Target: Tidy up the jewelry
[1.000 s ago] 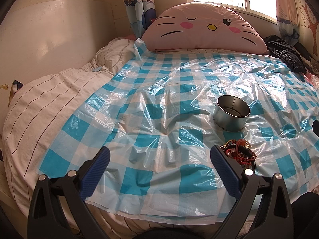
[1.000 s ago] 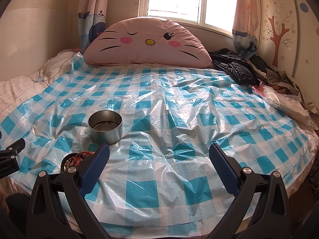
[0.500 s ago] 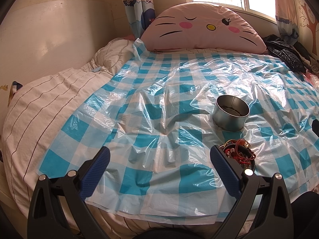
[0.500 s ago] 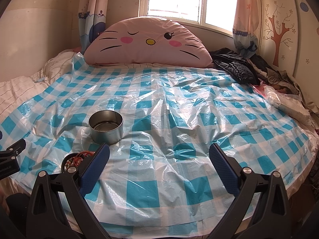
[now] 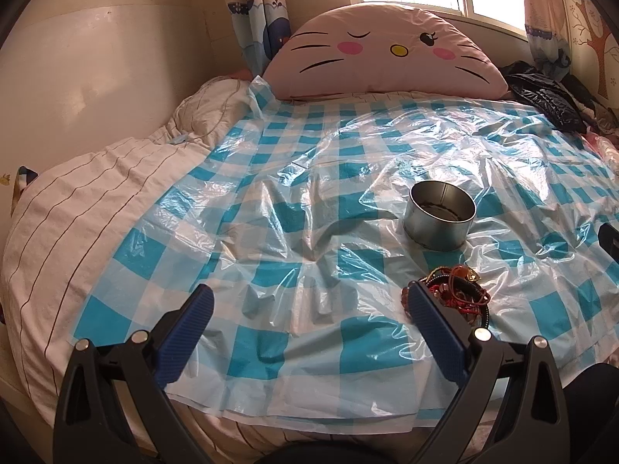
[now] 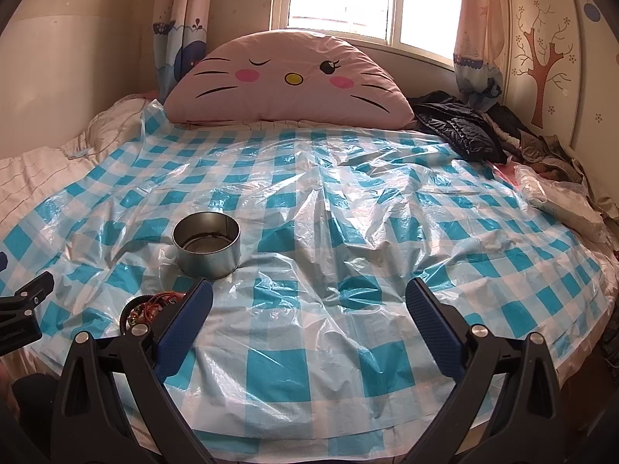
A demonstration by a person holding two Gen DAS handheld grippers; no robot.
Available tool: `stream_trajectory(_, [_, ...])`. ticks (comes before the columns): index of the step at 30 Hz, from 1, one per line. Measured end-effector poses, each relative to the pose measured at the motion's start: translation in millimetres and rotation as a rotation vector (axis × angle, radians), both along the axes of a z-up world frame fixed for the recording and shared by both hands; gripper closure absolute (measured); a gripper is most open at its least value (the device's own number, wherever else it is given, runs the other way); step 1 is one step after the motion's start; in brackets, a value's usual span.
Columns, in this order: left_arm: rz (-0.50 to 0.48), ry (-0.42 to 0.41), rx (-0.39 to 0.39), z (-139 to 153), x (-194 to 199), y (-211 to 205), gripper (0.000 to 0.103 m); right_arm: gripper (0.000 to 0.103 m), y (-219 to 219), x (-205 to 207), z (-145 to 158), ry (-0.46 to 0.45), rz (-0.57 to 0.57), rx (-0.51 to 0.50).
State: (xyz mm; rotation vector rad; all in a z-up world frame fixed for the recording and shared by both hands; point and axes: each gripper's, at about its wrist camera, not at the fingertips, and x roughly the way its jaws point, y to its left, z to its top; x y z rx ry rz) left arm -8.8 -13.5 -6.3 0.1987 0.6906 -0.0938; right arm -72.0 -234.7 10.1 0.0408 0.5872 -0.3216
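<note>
A round metal tin point(image 5: 439, 218) stands open on the blue-and-white checked plastic sheet point(image 5: 309, 201); it also shows in the right wrist view point(image 6: 207, 245). A tangled pile of jewelry point(image 5: 460, 294), red cords, dark bangles and beads, lies just in front of the tin, partly hidden behind my left gripper's right finger; in the right wrist view the jewelry point(image 6: 149, 306) sits behind the left finger. My left gripper point(image 5: 309, 301) is open and empty, left of the pile. My right gripper point(image 6: 309, 297) is open and empty, right of the pile.
A pink cat-face cushion point(image 5: 381, 54) leans at the head of the bed. Black jacket and clothes point(image 6: 460, 131) are heaped at the right. A striped white quilt point(image 5: 85, 208) lies at the left. The other gripper's edge point(image 6: 23, 309) shows at left.
Both views have shifted only slightly; the tin and the jewelry pile lie where they were. Both grippers stay open.
</note>
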Motion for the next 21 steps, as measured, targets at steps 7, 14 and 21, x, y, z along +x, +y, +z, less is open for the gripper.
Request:
stream_trajectory(7, [-0.024,0.012,0.03,-0.2,0.1,-5.8,0.007,0.007,-6.8,-5.4,-2.4,0.009,0.003,0.004])
stream_trajectory(14, [-0.053,0.045,0.029,-0.6,2.4,-9.4,0.007,0.007,-11.4,-6.1,-4.4,0.011,0.008,0.032])
stream_trajectory(21, [-0.045,0.019,0.058,2.7,-2.9,-15.2,0.007,0.007,-18.4,-2.9,-2.7,0.02,0.01,0.07])
